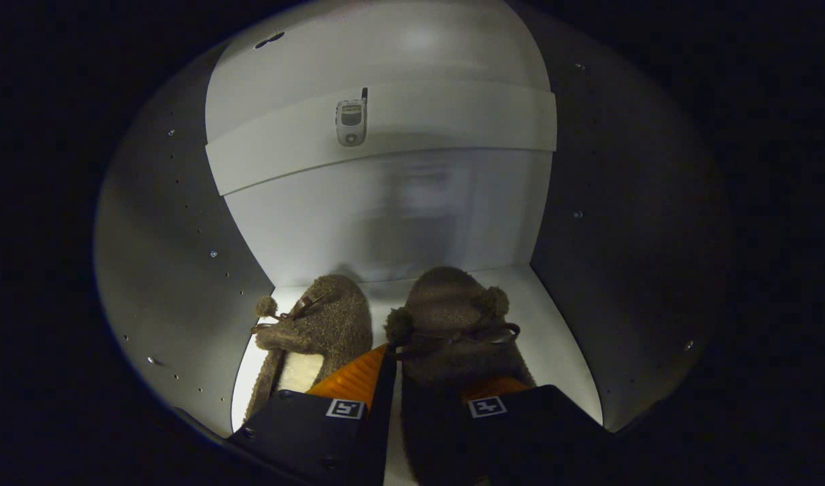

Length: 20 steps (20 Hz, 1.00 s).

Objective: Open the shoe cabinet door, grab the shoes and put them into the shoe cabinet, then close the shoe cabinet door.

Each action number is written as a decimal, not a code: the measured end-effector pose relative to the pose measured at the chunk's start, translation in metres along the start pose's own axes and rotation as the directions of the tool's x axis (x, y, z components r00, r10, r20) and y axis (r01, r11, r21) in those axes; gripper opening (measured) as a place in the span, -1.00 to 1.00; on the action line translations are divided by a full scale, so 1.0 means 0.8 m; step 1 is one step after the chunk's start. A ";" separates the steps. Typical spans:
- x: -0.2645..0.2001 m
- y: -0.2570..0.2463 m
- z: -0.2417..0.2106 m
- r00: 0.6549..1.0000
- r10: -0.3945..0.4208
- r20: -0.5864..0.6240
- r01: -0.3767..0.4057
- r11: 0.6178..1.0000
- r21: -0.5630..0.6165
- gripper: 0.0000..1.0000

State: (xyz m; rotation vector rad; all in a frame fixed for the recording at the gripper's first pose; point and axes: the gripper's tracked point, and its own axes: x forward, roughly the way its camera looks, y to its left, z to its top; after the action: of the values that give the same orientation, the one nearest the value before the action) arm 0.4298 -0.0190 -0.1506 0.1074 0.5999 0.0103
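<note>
Inside the cabinet (176,223), two fuzzy brown slippers lie side by side on the white floor. The jaws of the gripper (419,378) grip the right slipper (453,324): one finger runs along its left side, the other sits at its right edge near the heel. The left slipper (325,324) lies just beside it at 9 o'clock. A phone (351,120) rests on the shelf (385,135) at 12 o'clock, well beyond.
</note>
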 end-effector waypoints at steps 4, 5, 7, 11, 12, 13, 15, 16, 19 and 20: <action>-0.021 0.005 0.000 1.000 0.023 -0.012 -0.023 0.999 0.023 0.41; -0.027 0.004 0.001 1.000 0.023 -0.011 -0.023 0.999 0.027 0.57; -0.043 0.005 0.004 1.000 0.031 -0.004 -0.031 0.999 0.037 0.75; -0.079 -0.002 0.012 0.999 0.010 0.045 -0.011 1.000 0.022 0.94; -0.091 -0.003 0.018 0.997 0.008 0.076 -0.010 1.000 0.020 0.95; -0.104 -0.004 0.026 0.993 0.005 0.114 -0.007 1.000 0.015 0.97; -0.134 -0.004 0.039 0.981 -0.001 0.195 0.003 1.000 -0.014 0.97; -0.153 -0.004 0.045 0.972 -0.003 0.235 0.010 1.000 -0.027 0.97; -0.211 0.001 0.055 0.937 0.001 0.349 0.011 0.999 -0.032 0.97; -0.233 0.002 0.056 0.924 0.003 0.382 0.012 0.999 -0.038 0.97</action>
State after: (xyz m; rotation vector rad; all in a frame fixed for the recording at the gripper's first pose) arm 0.3012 -0.0292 -0.0084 0.0670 0.2082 -0.0036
